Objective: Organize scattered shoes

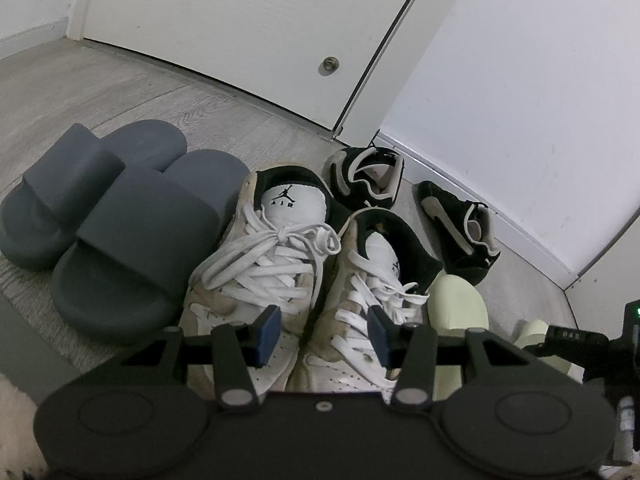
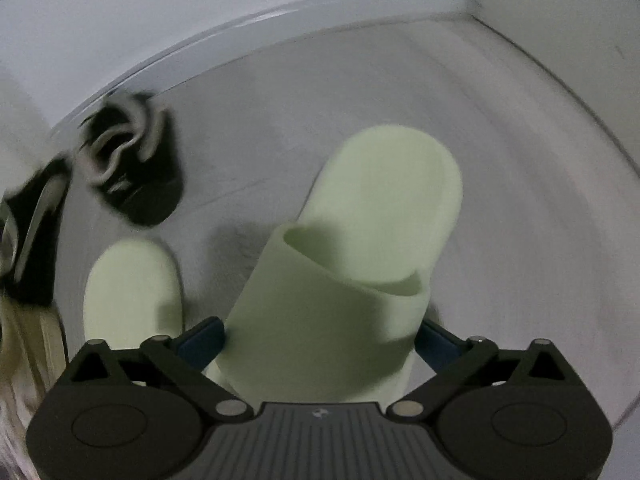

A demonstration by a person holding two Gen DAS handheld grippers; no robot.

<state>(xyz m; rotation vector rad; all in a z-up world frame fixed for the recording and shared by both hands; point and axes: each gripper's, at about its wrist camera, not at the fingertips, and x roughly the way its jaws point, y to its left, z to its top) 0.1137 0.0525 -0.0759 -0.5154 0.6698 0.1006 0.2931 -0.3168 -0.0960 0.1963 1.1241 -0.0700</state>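
Note:
In the right wrist view a pale green slide point(image 2: 360, 248) sits between my right gripper's point(image 2: 320, 342) blue pads, which press on both sides of its strap; a shadow lies on the floor beneath it. Its mate point(image 2: 132, 292) lies flat to the left. Two tan-and-white laced sneakers point(image 1: 272, 264) point(image 1: 368, 292) stand side by side in the left wrist view. My left gripper point(image 1: 323, 332) is open over their toes, holding nothing. A grey pair of slides point(image 1: 120, 216) lies left of the sneakers. Two small black shoes point(image 1: 372, 176) point(image 1: 460, 232) lie scattered by the baseboard.
A white door point(image 1: 240, 32) with a floor stop stands behind the shoes, and a white wall point(image 1: 520, 80) with baseboard runs along the right. Grey wood-look floor point(image 1: 120, 92) lies bare to the back left. A fluffy mat edge point(image 1: 16, 420) shows at the lower left.

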